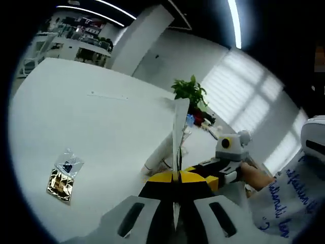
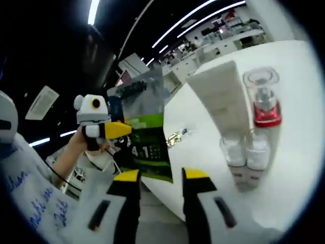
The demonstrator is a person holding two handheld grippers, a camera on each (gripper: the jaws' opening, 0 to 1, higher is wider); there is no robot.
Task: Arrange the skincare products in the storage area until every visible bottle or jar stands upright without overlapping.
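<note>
On the white table (image 2: pixel 299 168) a white tube (image 2: pixel 222 99) stands upright, touching a clear bottle with red base (image 2: pixel 263 99), near two small clear jars (image 2: pixel 245 150).

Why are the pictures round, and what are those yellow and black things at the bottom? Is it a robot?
It is not a robot. A person holds a pinching tool, called a gripper, in each hand, and a small camera rides on each one. The lens bends the picture, so it looks round.

The left gripper view looks along the left gripper. Its two jaws are squeezed on a flat pouch, which you see edge-on there. The right gripper view looks along the right gripper, whose jaws are open and hold nothing. It also shows the pouch's green front.

A white tube, a red-and-clear bottle and two small clear bottles stand on the white table. A small gold packet lies further off.
</note>
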